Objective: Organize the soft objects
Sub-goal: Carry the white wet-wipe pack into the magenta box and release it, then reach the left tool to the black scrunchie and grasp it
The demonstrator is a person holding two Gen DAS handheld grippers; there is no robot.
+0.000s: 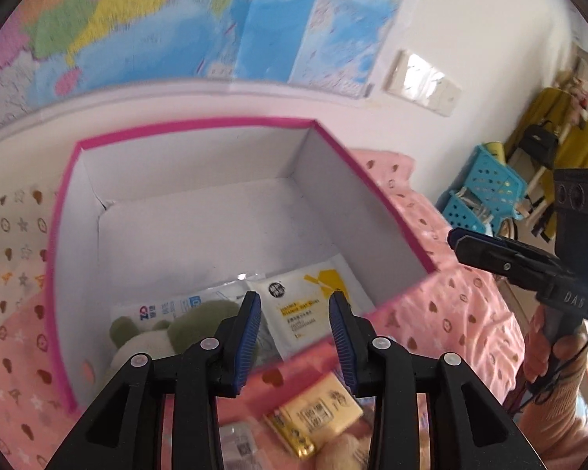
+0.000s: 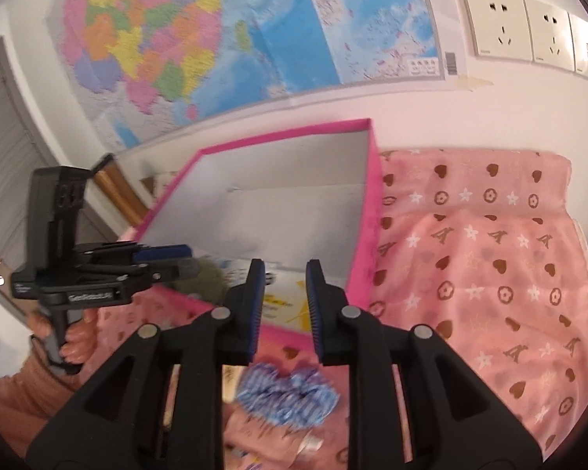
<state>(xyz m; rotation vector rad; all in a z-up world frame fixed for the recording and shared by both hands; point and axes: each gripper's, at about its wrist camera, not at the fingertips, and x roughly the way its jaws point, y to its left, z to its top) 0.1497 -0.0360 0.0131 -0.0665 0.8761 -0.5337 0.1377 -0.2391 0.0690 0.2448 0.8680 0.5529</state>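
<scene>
Pink-rimmed box already holds wipes; left tongs and right tongs stand apart, empty; lower squarely over the blue scrunchie.

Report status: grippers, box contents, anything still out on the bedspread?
Left gripper and right gripper open, empty. Pink box holds wipes pack, green plush. Yellow packet and blue striped scrunchie still outside; nothing blocking.
</scene>
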